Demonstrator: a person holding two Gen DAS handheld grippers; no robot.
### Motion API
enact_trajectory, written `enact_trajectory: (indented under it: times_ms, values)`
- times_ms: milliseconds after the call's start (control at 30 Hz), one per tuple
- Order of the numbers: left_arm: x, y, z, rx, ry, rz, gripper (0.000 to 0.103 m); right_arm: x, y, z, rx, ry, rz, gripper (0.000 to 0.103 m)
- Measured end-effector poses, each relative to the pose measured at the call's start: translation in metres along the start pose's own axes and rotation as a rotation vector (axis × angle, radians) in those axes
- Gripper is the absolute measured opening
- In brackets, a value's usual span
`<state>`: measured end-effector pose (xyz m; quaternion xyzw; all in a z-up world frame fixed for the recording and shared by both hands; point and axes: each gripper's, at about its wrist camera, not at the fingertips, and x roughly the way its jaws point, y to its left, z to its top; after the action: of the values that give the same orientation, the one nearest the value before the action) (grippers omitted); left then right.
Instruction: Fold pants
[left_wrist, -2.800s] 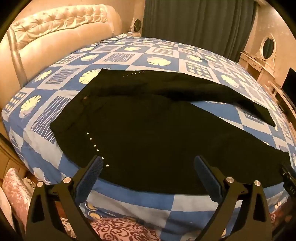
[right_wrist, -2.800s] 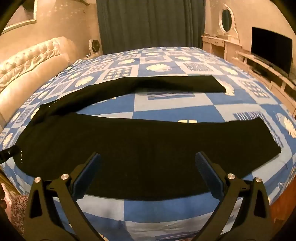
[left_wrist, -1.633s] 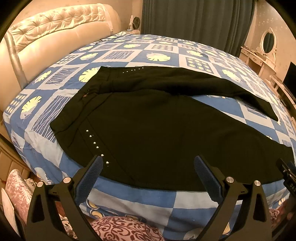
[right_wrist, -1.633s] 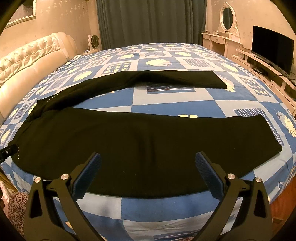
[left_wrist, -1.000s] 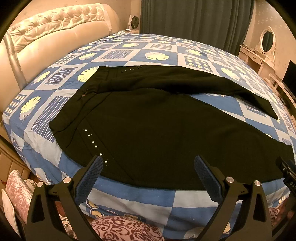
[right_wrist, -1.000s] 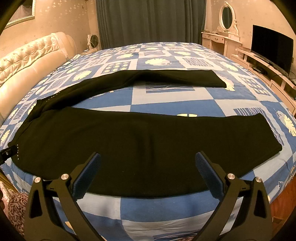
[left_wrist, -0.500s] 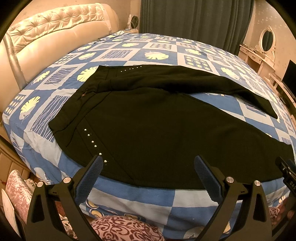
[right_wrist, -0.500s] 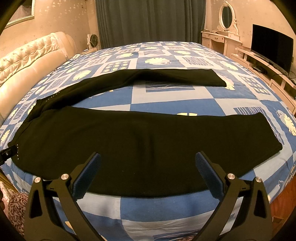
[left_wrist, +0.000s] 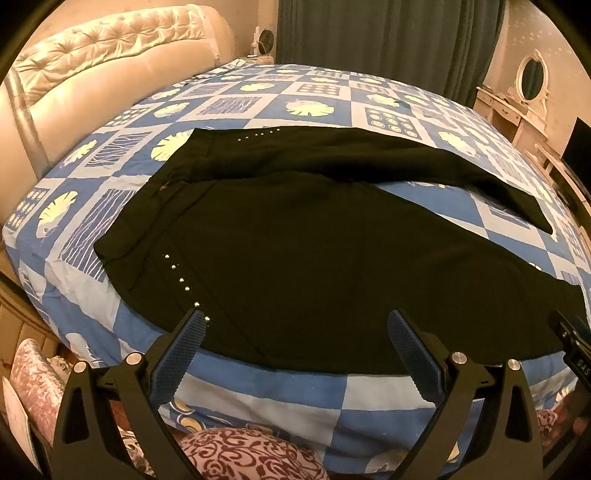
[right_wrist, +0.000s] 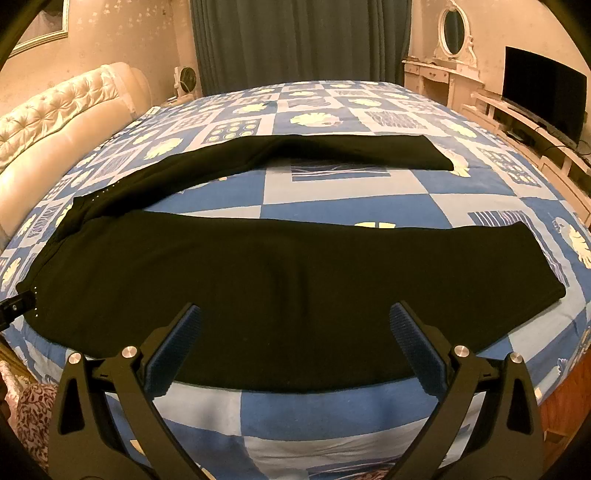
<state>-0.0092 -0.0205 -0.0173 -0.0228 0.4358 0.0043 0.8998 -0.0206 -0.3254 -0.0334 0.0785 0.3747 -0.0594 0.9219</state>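
Black pants (left_wrist: 314, 258) are lying spread flat on the blue checked bedspread (left_wrist: 280, 387), legs splayed apart, waistband toward the tufted headboard (left_wrist: 92, 85). Left gripper (left_wrist: 296, 325) is hovering with jaws wide apart over the pants' near edge, close to the stud row. Right gripper (right_wrist: 295, 321) is hovering likewise, jaws apart and empty, over the near leg (right_wrist: 295, 280) of the pants.
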Motion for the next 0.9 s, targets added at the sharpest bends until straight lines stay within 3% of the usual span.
enact_trajectory:
  times_ms: [200,433,533,600,700,900]
  values:
    - [-0.001,0.001,0.000,-0.005,0.020,-0.020,0.098,0.002,-0.002,-0.002,0.006,0.009,0.007,0.101]
    - [-0.004,0.008,0.015,0.010,0.108,-0.187,0.098,0.004,-0.003,-0.004,0.027,0.052,0.041,0.101]
    - [-0.012,0.016,0.029,0.051,0.073,-0.202,0.098,0.005,0.002,-0.005,0.010,0.068,0.066,0.101]
    - [-0.017,0.026,0.042,0.103,0.027,-0.194,0.098,0.003,0.006,-0.004,-0.017,0.068,0.081,0.101]
    - [-0.010,0.052,0.066,0.128,0.029,-0.195,0.098,0.001,0.012,-0.002,-0.059,0.062,0.095,0.101]
    - [0.036,0.122,0.133,0.035,0.047,-0.244,0.098,0.004,0.021,0.006,-0.090,0.088,0.153,0.101]
